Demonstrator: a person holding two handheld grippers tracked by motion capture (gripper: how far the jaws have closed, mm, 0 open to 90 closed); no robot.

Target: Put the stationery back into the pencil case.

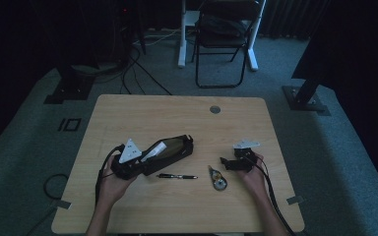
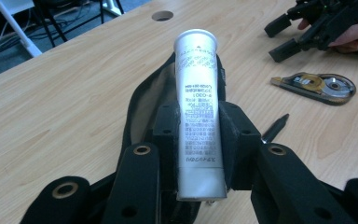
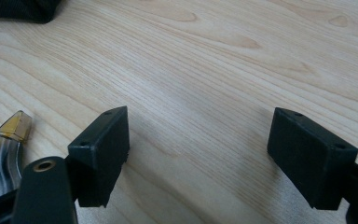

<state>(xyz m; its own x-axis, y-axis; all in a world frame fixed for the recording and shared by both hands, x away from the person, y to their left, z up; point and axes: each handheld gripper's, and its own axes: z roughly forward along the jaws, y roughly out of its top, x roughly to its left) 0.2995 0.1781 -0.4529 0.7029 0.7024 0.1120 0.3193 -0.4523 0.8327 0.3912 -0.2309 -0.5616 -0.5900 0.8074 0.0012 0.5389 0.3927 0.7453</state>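
The wooden table carries everything; on its left half lies a black pouch, open at the top, slanting from near-left to far-right; the left gripper sits at the near-left end of this pouch, held in the person's left hand; its jaws are clamped on a white tube, which stands between them with its round end pointing away, over the open mouth of the pouch; the tube shows in the high view just at the pouch opening. On the right half, well apart from the tube, the right gripper rests near the table surface; its jaws stand wide apart with bare wood between them. Between both grippers lie a black pen and, right of it, a correction tape dispenser, just left of the right gripper.
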